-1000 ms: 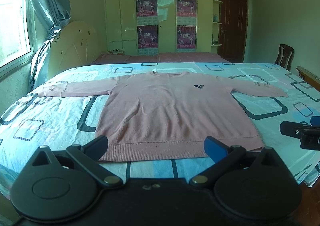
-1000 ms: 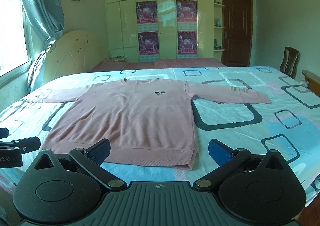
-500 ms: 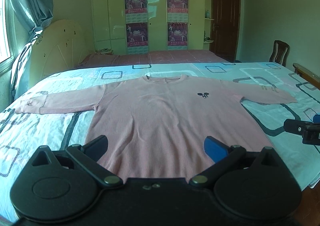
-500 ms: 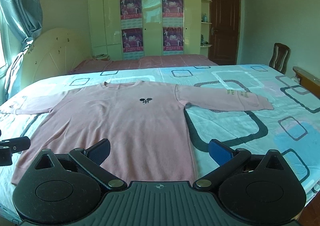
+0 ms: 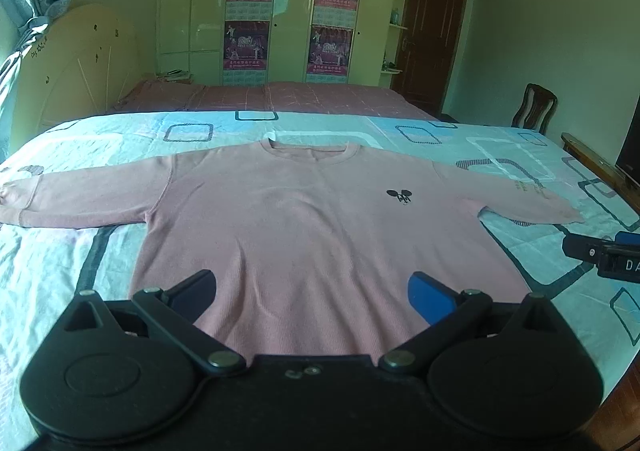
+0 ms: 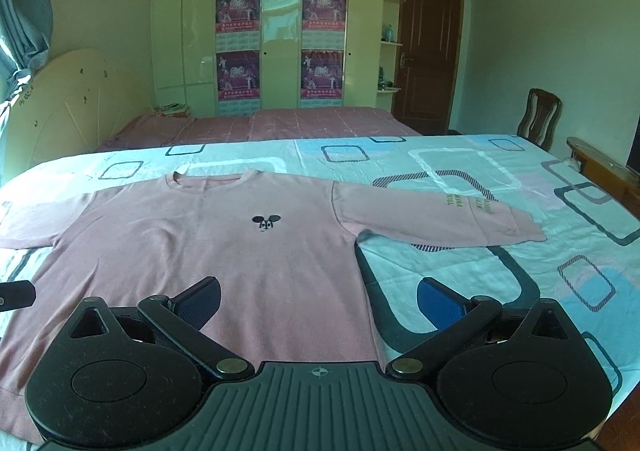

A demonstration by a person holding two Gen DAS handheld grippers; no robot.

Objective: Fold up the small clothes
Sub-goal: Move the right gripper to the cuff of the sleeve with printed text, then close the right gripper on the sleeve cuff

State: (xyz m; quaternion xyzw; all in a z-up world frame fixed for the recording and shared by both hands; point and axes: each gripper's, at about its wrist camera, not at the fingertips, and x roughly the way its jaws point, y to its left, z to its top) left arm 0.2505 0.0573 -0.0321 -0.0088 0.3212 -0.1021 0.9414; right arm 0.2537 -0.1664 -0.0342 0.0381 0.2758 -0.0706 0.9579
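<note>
The pink sweater (image 5: 312, 235) lies flat and face up on the bed (image 5: 472, 139), neck at the far side, both sleeves stretched out left and right. The left gripper (image 5: 312, 287) hovers over the lower body of the garment with its fingers (image 5: 430, 293) spread wide and nothing between them; pink fabric fills the whole gap. Over at the right gripper (image 6: 318, 297), the fingers (image 6: 440, 303) are wide as well and hold nothing: the left one sits above the sweater's body, the right one above the bare patterned sheet, with the garment's right side edge running down between them.

From the left wrist view, the full left sleeve (image 5: 80, 199) shows out to its cuff, and the tip of the right gripper pokes in at the right edge, near the end of the right sleeve. The right wrist view gives the right sleeve (image 6: 440, 217) in full, lettering near its cuff, plus the small dark emblem (image 6: 266, 222) on the chest seen closer. A finger of the left gripper peeks in at its left edge. Far off, both views catch a wardrobe (image 6: 280, 31) with posters, a dark door (image 6: 430, 51) and a chair (image 6: 538, 117).
</note>
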